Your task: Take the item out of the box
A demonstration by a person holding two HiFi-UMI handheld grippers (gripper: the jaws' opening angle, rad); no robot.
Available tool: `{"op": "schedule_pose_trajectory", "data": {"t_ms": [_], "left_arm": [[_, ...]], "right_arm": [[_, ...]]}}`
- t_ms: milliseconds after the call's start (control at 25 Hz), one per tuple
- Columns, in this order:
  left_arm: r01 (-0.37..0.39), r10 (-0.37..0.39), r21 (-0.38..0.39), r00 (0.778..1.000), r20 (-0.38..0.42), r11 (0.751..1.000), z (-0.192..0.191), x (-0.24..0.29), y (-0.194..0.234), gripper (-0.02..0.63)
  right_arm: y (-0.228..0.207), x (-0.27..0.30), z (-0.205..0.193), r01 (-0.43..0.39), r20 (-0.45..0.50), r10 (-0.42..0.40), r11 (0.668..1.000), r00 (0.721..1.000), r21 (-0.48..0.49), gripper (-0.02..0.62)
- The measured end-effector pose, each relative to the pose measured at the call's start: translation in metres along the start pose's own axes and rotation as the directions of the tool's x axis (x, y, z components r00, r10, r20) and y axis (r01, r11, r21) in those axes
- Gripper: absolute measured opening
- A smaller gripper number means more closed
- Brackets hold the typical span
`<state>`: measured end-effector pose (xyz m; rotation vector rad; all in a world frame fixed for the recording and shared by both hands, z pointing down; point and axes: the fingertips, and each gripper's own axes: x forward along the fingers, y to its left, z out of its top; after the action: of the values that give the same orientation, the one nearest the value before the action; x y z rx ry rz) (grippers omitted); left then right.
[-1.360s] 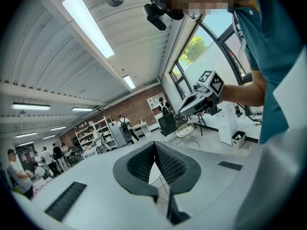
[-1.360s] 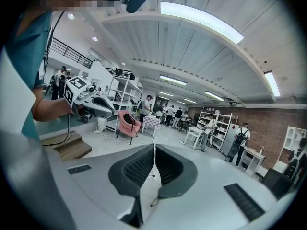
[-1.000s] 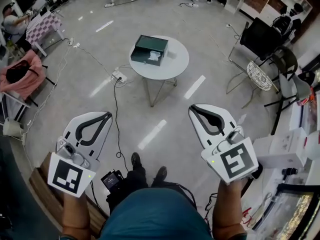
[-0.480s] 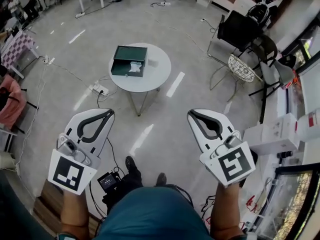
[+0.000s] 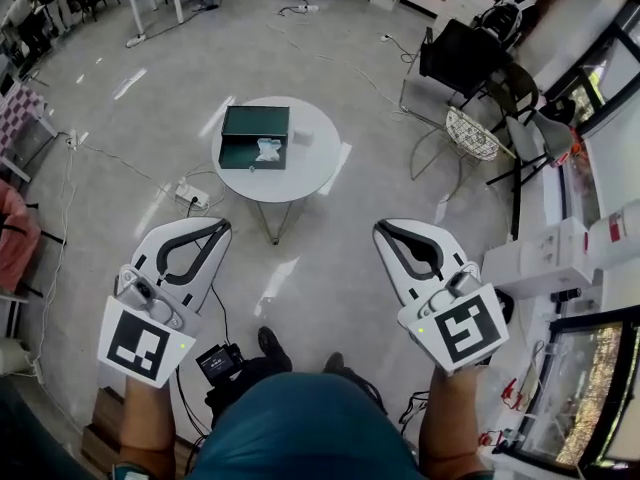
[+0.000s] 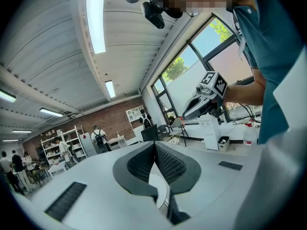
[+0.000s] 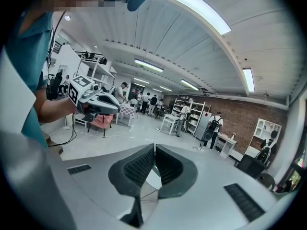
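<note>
Smooth white round table [image 5: 318,163]; near its left edge a matt dark green box [image 5: 245,126] holding a crumpled, paper-like white item [image 5: 268,149]. Glossy grey floor [image 5: 330,268] reflects light.

Me, right gripper [image 7: 154,149]: black ribbed pads [image 7: 139,167] meet at tips, nothing between. Through gap under tips, white round tabletop [image 7: 152,178]. 9 o'clock: white left gripper [image 7: 112,108] with marker cube. 3 o'clock: red brick wall [image 7: 240,114], person with black backpack [image 7: 210,127] before it. 12 o'clock: long ceiling light strip [image 7: 192,4].
</note>
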<state>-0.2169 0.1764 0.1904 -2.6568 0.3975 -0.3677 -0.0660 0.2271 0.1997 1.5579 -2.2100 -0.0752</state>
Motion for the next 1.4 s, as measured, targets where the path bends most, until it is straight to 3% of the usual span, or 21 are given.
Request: {"op": "schedule_pose_trajectory", "data": {"t_ms": [440, 880, 1120, 1400], "left_arm": [[-0.015, 0.015, -0.018, 1.0, 0.026, 1.0, -0.036, -0.027, 0.061, 0.018], [-0.143, 0.139, -0.05, 0.988, -0.069, 0.989, -0.085, -0.031, 0.114, 0.018], [-0.19, 0.183, -0.049, 0.976, -0.117, 0.981, -0.087, 0.013, 0.138, 0.018], [-0.219, 0.208, -0.052, 0.965, -0.162, 0.974, -0.084, 0.106, 0.152, 0.018]], "right_arm": [[0.012, 0.067, 0.042, 0.0, -0.015, 0.0, 0.999, 1.0, -0.039, 0.04], [-0.001, 0.164, 0.055, -0.142, 0.028, 0.145, 0.987, 0.989, -0.08, 0.04], [-0.047, 0.203, 0.053, -0.213, 0.059, 0.219, 0.973, 0.974, -0.092, 0.04], [-0.14, 0.231, 0.023, -0.248, 0.081, 0.255, 0.965, 0.963, -0.088, 0.04]]}}
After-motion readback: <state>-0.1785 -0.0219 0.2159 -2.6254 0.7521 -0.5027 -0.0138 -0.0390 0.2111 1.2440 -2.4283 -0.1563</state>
